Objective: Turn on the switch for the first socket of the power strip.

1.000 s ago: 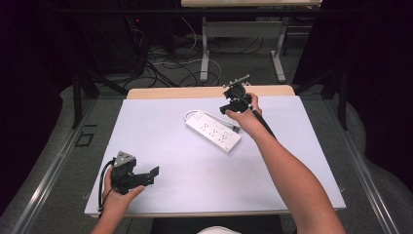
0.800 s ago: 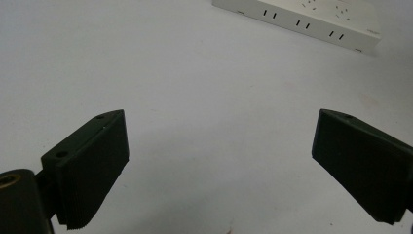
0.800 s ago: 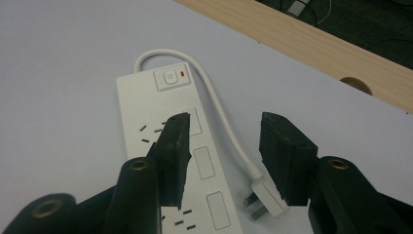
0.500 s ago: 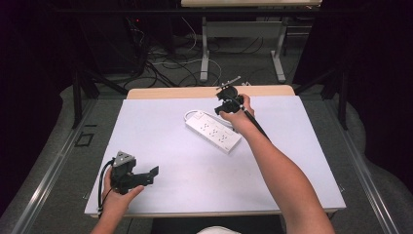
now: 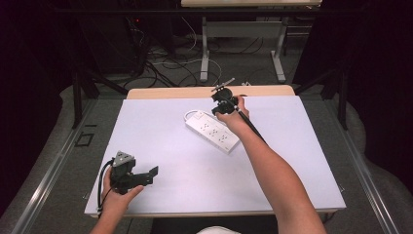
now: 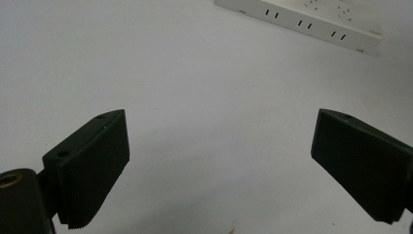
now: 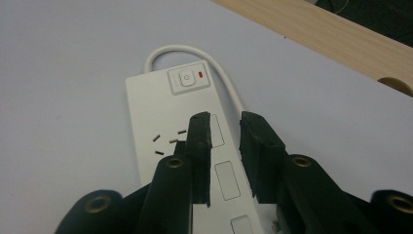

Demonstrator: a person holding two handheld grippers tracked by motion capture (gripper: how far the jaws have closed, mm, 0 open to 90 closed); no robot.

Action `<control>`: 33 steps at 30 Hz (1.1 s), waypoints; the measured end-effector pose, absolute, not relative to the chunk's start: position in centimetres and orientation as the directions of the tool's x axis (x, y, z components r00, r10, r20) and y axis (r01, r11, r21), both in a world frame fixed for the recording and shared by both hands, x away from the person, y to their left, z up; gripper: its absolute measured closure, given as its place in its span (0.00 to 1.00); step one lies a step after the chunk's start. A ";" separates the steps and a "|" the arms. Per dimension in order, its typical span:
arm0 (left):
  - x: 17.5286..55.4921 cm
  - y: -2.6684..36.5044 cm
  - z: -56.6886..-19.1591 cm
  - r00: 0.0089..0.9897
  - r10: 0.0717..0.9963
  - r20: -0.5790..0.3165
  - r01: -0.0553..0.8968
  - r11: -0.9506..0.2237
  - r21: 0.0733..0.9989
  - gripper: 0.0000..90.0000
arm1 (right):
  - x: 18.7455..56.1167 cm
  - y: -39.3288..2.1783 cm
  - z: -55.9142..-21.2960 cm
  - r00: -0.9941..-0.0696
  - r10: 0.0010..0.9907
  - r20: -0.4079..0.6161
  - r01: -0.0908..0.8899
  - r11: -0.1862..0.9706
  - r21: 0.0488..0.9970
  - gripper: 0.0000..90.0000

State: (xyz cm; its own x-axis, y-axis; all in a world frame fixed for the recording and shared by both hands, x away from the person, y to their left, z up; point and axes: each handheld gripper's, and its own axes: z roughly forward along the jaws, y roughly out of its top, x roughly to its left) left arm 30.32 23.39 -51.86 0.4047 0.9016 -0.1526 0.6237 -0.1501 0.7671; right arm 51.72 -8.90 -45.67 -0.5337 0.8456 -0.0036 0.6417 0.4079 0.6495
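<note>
Hovering over the white power strip point(image 7: 160, 122), the right gripper point(image 7: 225, 127) has its fingers narrowing, nothing clamped; left gripper point(image 6: 219, 161) fingers spread wide.

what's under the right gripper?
The white power strip on the table, switch end ahead of the right gripper. The gripper covers part of the strip's top.

Wide-apart tongs point(image 6: 219, 170), power strip point(image 6: 302, 22) beyond

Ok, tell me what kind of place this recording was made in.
Probably a lab or workshop set up for recording. A bare white table carries just a power strip, loose cables lie on the dark floor behind, and another metal-legged bench stands beyond.
</note>
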 end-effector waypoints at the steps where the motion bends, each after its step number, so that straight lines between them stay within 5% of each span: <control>1: 30.3 23.4 -51.9 0.402 0.903 -0.153 0.620 -0.146 0.771 0.07 | 51.8 -8.7 -45.9 -0.537 0.844 -0.004 0.644 0.412 0.645 0.88; 14: 30.3 23.4 -51.9 0.401 0.902 -0.158 0.621 -0.141 0.771 0.07 | 52.5 -8.0 -47.4 -0.536 0.844 0.018 0.649 0.398 0.648 1.00; 33: 30.4 23.4 -52.0 0.400 0.902 -0.166 0.624 -0.135 0.770 0.08 | 53.6 -7.8 -49.1 -0.518 0.855 0.031 0.641 0.364 0.676 1.00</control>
